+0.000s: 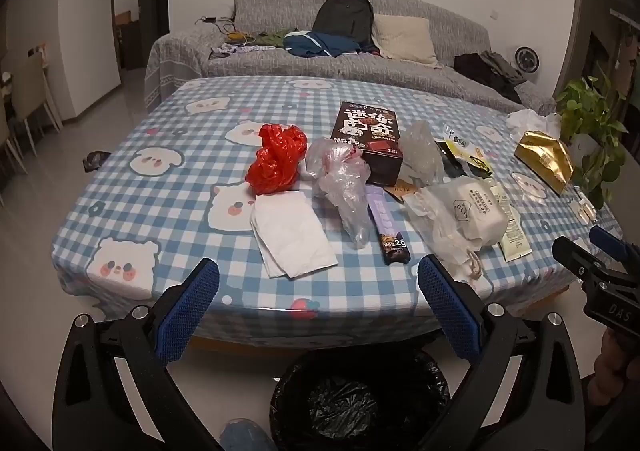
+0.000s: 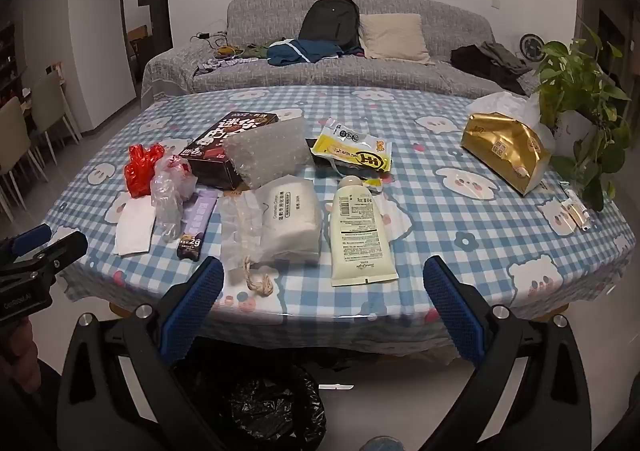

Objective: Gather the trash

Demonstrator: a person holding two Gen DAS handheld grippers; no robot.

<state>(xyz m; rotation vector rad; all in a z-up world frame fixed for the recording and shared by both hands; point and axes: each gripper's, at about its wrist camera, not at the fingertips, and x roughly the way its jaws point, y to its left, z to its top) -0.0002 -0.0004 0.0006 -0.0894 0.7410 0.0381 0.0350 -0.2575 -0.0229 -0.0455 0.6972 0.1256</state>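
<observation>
step: start of collection, judged; nothing picked yet, trash lies spread on the bench (image 1: 180,179).
left tool (image 1: 318,307): spread wide, empty, hovering off the near edge over the white napkin (image 1: 294,239).
right tool (image 2: 324,303): spread wide, empty, facing the cream tube (image 2: 360,235).
bin (image 1: 360,403): on the floor below the bench edge, black liner, looks empty.
next: likely descend on a near item, pinch, carry to the bin.
</observation>
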